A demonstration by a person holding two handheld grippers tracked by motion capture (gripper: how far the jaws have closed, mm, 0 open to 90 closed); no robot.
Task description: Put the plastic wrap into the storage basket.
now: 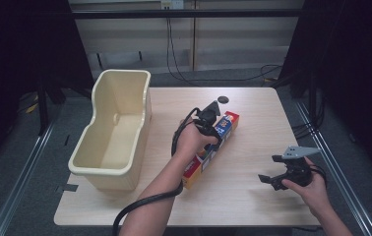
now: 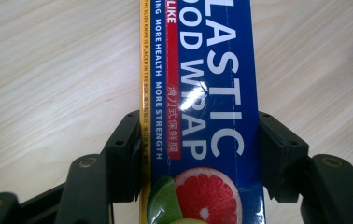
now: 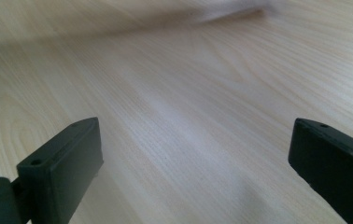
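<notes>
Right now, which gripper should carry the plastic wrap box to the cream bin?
Left. The left gripper is already shut on the plastic wrap box, nearer the cream bin. The right gripper hangs open over bare table.

1. Plastic wrap box (image 2: 202,93): deep blue face with white lettering, a yellow edge strip, a red label band and a pink-red grapefruit slice beside green lime.
2. Bin (image 1: 112,130) at the tabletop's left edge: plain cream.
3. Tabletop (image 1: 253,147): pale wood grain.
4. Both grippers' jaws: black.
</notes>
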